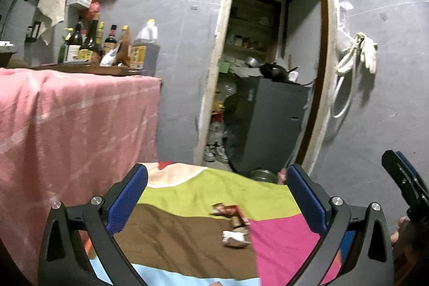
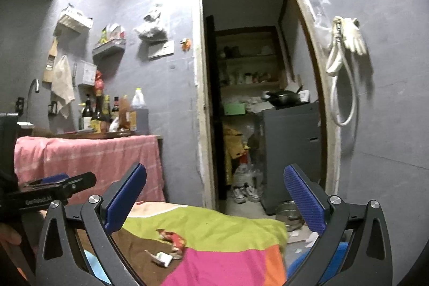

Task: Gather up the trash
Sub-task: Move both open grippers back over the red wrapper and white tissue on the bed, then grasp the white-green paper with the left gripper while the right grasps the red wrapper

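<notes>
Above, hovering over the colourful cloth point(image 1: 187, 232): left gripper point(image 1: 217, 195) and right gripper point(image 2: 214, 196), both spread wide, gripping nothing. Lying between them on the cloth (brown patch meeting pink): red wrapper point(image 1: 230, 212) touching crumpled white scrap point(image 1: 234, 239). Behind, standing on the pink-draped counter point(image 1: 67, 111): bottles point(image 1: 107, 44).
</notes>
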Demonstrator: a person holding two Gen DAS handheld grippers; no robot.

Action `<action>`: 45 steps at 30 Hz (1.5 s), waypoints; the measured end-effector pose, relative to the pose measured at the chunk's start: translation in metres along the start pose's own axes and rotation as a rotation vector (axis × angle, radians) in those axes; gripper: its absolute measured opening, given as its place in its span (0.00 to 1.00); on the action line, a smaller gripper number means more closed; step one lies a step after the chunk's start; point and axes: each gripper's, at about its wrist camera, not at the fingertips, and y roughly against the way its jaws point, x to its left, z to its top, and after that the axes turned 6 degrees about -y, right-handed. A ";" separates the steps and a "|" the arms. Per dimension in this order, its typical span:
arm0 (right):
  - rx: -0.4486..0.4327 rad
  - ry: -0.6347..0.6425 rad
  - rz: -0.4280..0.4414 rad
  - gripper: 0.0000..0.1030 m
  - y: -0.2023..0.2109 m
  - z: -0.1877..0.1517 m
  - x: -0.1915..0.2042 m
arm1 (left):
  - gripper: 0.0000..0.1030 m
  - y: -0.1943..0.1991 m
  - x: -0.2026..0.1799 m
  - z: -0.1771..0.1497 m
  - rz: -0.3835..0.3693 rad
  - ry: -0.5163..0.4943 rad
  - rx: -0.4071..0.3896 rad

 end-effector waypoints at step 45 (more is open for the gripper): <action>0.600 0.032 0.129 0.66 -0.137 -0.114 -0.031 | 0.32 -0.146 -0.002 -0.094 -0.319 0.192 0.650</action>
